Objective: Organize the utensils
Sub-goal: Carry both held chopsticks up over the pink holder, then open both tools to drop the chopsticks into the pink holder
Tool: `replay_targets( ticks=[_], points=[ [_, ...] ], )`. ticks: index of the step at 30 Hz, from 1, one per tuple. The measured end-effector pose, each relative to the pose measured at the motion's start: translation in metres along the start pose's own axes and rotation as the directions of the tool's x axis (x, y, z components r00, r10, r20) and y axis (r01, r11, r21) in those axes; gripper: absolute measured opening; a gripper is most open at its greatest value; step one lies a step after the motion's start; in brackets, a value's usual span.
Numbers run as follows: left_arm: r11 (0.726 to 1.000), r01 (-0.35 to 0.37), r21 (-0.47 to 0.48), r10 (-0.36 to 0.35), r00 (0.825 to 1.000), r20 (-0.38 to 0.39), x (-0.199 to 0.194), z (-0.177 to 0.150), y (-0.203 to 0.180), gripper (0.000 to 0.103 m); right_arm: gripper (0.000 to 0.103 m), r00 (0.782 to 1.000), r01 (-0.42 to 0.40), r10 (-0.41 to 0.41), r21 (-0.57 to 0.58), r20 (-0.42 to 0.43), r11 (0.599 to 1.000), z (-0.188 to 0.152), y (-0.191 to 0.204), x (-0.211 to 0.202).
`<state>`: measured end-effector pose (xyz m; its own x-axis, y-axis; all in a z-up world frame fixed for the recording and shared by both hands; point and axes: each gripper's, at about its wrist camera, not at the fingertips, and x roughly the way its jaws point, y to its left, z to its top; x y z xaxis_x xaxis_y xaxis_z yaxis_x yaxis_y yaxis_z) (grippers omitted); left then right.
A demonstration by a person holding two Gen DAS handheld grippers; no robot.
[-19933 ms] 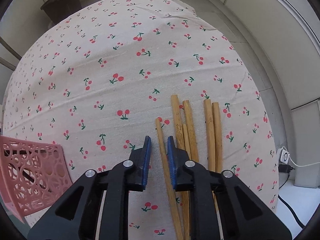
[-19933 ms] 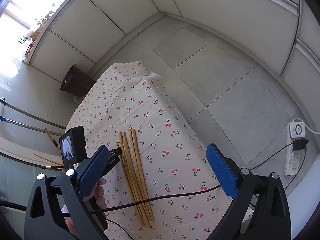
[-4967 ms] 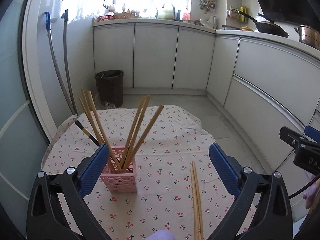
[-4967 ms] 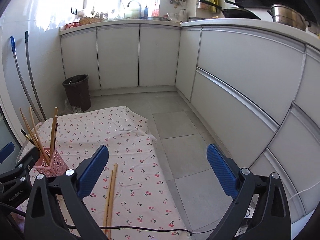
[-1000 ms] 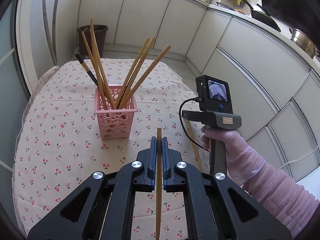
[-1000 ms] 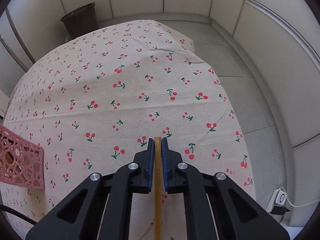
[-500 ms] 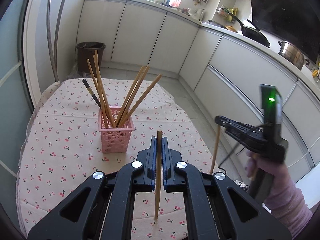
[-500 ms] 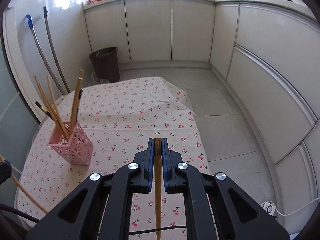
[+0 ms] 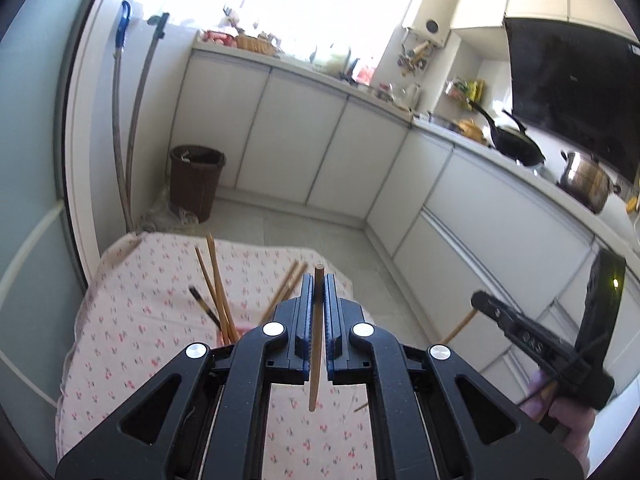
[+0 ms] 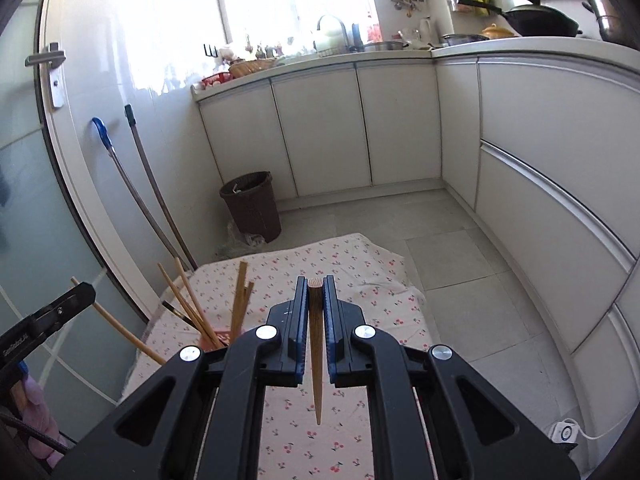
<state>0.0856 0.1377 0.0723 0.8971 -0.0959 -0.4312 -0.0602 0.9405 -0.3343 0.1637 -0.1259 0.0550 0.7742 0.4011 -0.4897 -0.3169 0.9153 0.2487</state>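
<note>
Above the cherry-print table [image 10: 360,280], each gripper, left [image 9: 319,280] and right [image 10: 315,282], clamps one chopstick; the pink holder seems mostly hidden.

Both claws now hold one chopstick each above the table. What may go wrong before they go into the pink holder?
1. Each chopstick is pinched near its top, so it may swing or slip.
2. The holder is mostly hidden behind the claws, so aiming seems hard.
3. The sticks already inside lean outward and may block entry or tip the holder.
</note>
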Motion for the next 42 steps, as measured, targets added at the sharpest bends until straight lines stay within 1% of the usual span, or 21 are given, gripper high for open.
replay_targets(
  ticks=[5, 10, 14, 16, 18, 19, 20, 22, 23, 25, 27, 30, 34, 36, 40, 42],
  points=[
    [0.999, -0.038, -0.036, 0.040, 0.997, 0.060, -0.003, 0.028, 0.014, 0.004, 0.008, 0.997, -0.078, 0.077, 0.029, 0.030, 0.997, 0.022, 0.011, -0.003],
    [0.993, -0.108, -0.056, 0.112, 0.990, 0.080, 0.003, 0.040, 0.030, 0.004, 0.008, 0.986, -0.157, 0.153, 0.055, 0.066, 0.986, 0.036, 0.025, -0.006],
    [0.985, -0.164, -0.055, 0.167, 0.984, 0.058, 0.020, 0.038, 0.042, 0.004, 0.008, 0.980, -0.191, 0.185, 0.077, 0.077, 0.979, 0.042, 0.033, -0.001],
    [0.985, -0.163, -0.056, 0.166, 0.985, 0.044, 0.032, 0.034, 0.048, 0.005, 0.008, 0.978, -0.198, 0.192, 0.081, 0.077, 0.977, 0.043, 0.038, 0.004],
    [0.987, -0.153, -0.050, 0.153, 0.988, 0.005, 0.049, 0.028, 0.054, 0.006, 0.008, 0.978, -0.203, 0.197, 0.089, 0.076, 0.975, 0.042, 0.041, 0.008],
    [0.986, -0.158, -0.058, 0.158, 0.987, -0.011, 0.054, 0.026, 0.059, 0.013, 0.008, 0.977, -0.207, 0.200, 0.093, 0.074, 0.974, 0.041, 0.043, 0.010],
    [0.986, -0.151, -0.069, 0.150, 0.988, -0.023, 0.057, 0.023, 0.063, 0.029, 0.008, 0.977, -0.208, 0.202, 0.094, 0.070, 0.974, 0.040, 0.045, 0.013],
    [0.984, -0.136, -0.113, 0.135, 0.991, -0.019, 0.054, 0.020, 0.071, 0.045, 0.008, 0.978, -0.202, 0.195, 0.090, 0.072, 0.975, 0.038, 0.048, 0.016],
    [0.981, -0.135, -0.139, 0.136, 0.991, -0.001, 0.048, 0.019, 0.074, 0.048, 0.008, 0.979, -0.198, 0.191, 0.087, 0.075, 0.976, 0.038, 0.050, 0.017],
    [0.972, -0.154, -0.176, 0.161, 0.987, 0.029, 0.037, 0.017, 0.080, 0.051, 0.008, 0.979, -0.196, 0.189, 0.084, 0.079, 0.977, 0.038, 0.053, 0.019],
    [0.962, -0.186, -0.201, 0.200, 0.979, 0.049, 0.030, 0.014, 0.083, 0.053, 0.008, 0.978, -0.200, 0.193, 0.089, 0.081, 0.976, 0.037, 0.054, 0.022],
    [0.952, -0.226, -0.207, 0.238, 0.971, 0.032, 0.031, 0.009, 0.087, 0.055, 0.008, 0.979, -0.185, 0.176, 0.087, 0.104, 0.979, 0.037, 0.059, 0.025],
    [0.944, -0.237, -0.228, 0.243, 0.970, -0.001, 0.038, 0.009, 0.093, 0.057, 0.008, 0.977, -0.180, 0.165, 0.105, 0.134, 0.978, 0.037, 0.062, 0.035],
    [0.946, -0.227, -0.232, 0.230, 0.973, -0.016, 0.041, 0.009, 0.094, 0.057, 0.008, 0.979, -0.170, 0.155, 0.112, 0.132, 0.979, 0.035, 0.064, 0.046],
    [0.946, -0.235, -0.223, 0.235, 0.972, -0.024, 0.043, 0.007, 0.094, 0.057, 0.008, 0.981, -0.175, 0.160, 0.133, 0.113, 0.976, 0.024, 0.068, 0.069],
    [0.946, -0.233, -0.225, 0.233, 0.972, -0.027, 0.044, 0.006, 0.094, 0.057, 0.011, 0.979, -0.189, 0.175, 0.151, 0.101, 0.970, 0.014, 0.070, 0.083]
  ],
)
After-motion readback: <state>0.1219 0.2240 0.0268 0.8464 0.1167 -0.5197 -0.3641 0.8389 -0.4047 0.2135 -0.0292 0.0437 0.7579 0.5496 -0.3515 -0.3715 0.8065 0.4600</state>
